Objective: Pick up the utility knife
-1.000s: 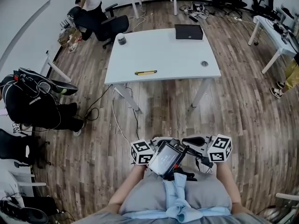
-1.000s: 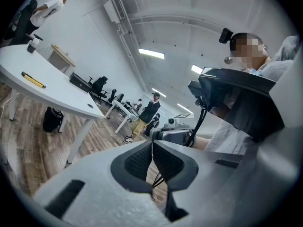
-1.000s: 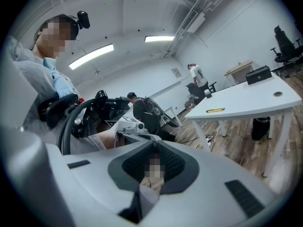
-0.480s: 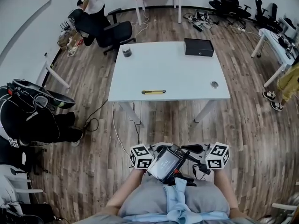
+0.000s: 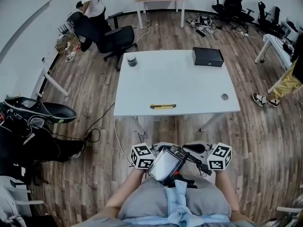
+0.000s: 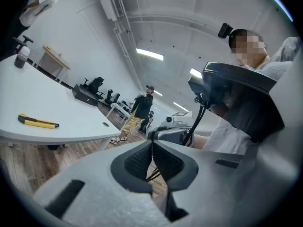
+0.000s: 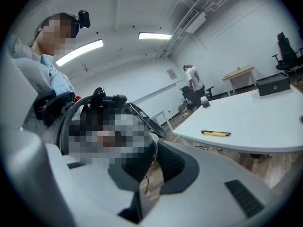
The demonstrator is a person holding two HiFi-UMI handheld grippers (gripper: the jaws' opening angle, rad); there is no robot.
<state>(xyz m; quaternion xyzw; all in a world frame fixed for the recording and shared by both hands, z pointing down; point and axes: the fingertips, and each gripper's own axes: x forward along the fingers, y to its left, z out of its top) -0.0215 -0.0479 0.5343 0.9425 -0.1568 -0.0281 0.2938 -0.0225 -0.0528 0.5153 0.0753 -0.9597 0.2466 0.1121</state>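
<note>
approach phase: the utility knife (image 5: 163, 106), lying near the front edge of the tabletop (image 5: 180, 77), appears closer than a second ago, while the left claw (image 6: 152, 150) and right claw (image 7: 155, 157), both pressed together and empty, are well short of it.

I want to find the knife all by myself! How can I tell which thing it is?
Look at the big white table in the middle of the wooden floor. Near the edge closest to the person with the grippers lies the utility knife, a thin stick lying flat. It is the only yellow thing there; the black box and the dark jar sit at the far corners.
</note>
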